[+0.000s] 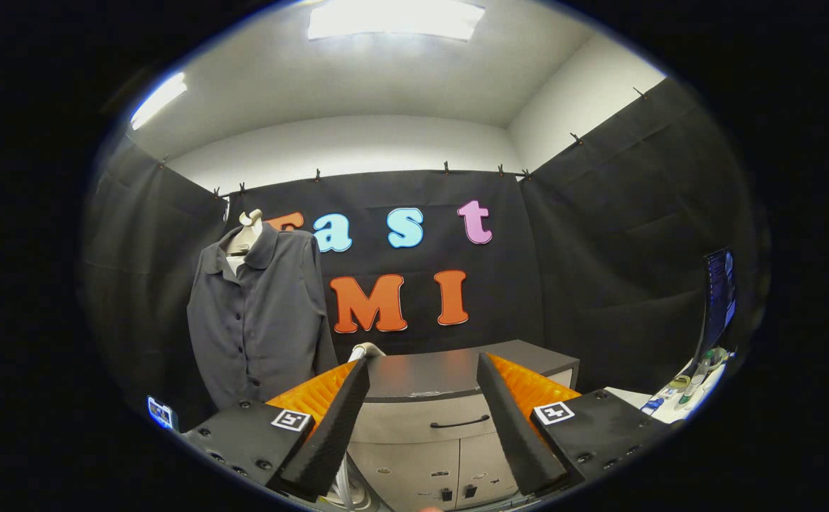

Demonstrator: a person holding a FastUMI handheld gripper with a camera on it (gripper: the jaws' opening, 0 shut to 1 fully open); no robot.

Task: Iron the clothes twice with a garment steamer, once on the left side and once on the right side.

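Partly hidden behind the left finger of the tool [421, 370]: a pale curved piece [366, 350], likely the steamer's head or hose, too little showing to tell which. More pale tubing [347, 483] low beside the same finger, cut off and hard to make out. Tool released, fingers [329, 427] spread wide with nothing between them, touching nothing.

Beyond the fingers, a cabinet serving as the table [450, 370]: dark top, pale front, one drawer with a dark handle [459, 423], doors below cut off by the fingers. Contents of drawer and doors hidden.

Left of the table, well beyond the left finger, a dark grey buttoned shirt [261, 313] hanging upright on a pale mannequin neck [247, 231], collar open, lower hem lost in shadow. Shirt apart from the tool.

Behind table and shirt, black cloth walls pinned along a line with small clips; white wall and ceiling above, two lit panels [394, 20].

Right of the table, a dark screen [719, 299] seen edge-on above a pale surface with small bottles [692, 380], blurred and too small to name. Left of the shirt, low down, a small bright device [161, 412], unclear.
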